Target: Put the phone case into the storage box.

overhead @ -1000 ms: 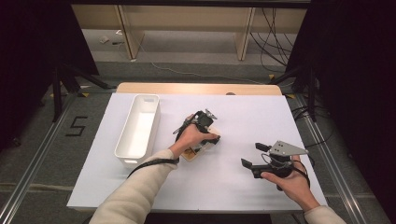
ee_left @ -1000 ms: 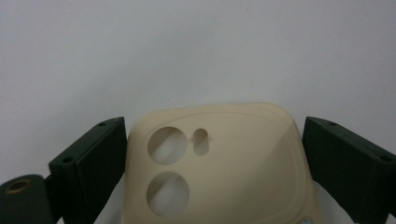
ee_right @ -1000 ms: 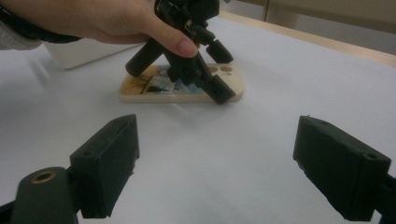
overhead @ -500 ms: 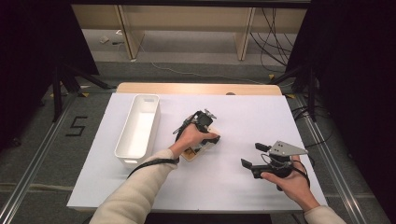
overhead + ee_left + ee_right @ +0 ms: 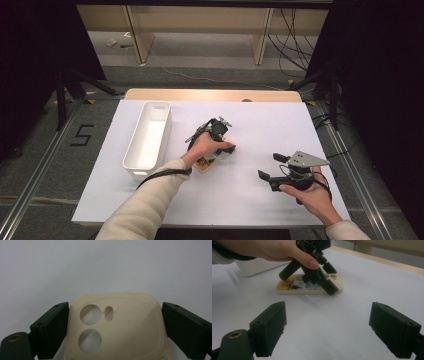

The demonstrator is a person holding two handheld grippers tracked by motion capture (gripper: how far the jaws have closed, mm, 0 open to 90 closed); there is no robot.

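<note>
A cream phone case (image 5: 206, 164) lies flat on the white table, camera cut-outs facing up, with a printed picture on its near part (image 5: 294, 286). My left gripper (image 5: 226, 149) is tilted down over the camera end of the case. In the left gripper view its open jaws stand close along both long edges of the case (image 5: 125, 325). My right gripper (image 5: 271, 166) hovers open and empty to the right of the case and points toward it. The right gripper view shows the left gripper (image 5: 328, 277) straddling the case, with the hand on top of it.
A long white bin (image 5: 149, 137) stands at the left of the table, just beyond the left hand. White tabletop (image 5: 260, 125) lies bare behind and between the grippers. The wooden table edge (image 5: 210, 94) runs along the far side.
</note>
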